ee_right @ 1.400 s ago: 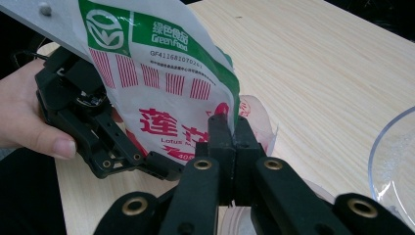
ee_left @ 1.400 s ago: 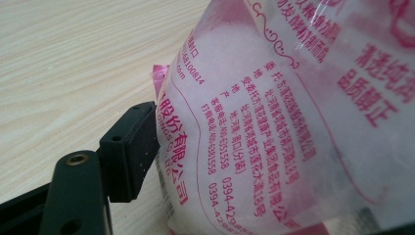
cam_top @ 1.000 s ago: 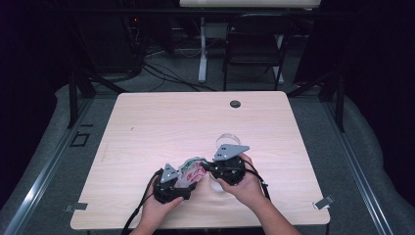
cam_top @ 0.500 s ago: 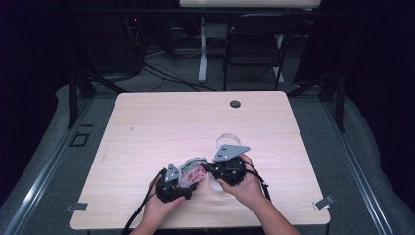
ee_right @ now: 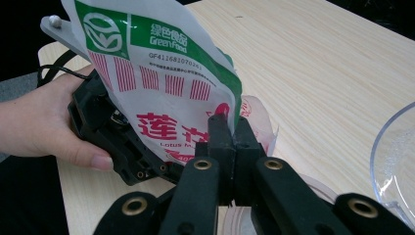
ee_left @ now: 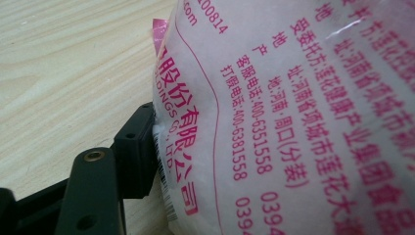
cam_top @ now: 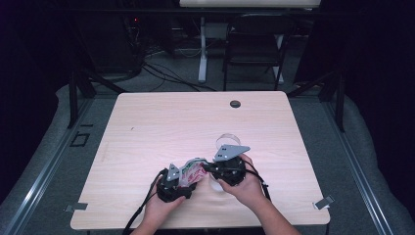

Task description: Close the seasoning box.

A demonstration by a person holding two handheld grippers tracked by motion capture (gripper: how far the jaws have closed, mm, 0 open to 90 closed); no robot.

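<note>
Right tongs (ee_right: 226, 128) pinch bag (ee_right: 161, 73), long axis upright.

The packet (ee_left: 293, 117) runs off the top, right and bottom edges in the left gripper view, hiding one jaw. In the right gripper view, the clear bowl (ee_right: 394, 166) beside the packet is cut by the right edge.

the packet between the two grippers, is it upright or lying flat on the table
Upright. In the right gripper view the packet stands on edge above the table, pinched low by the right gripper.
</note>
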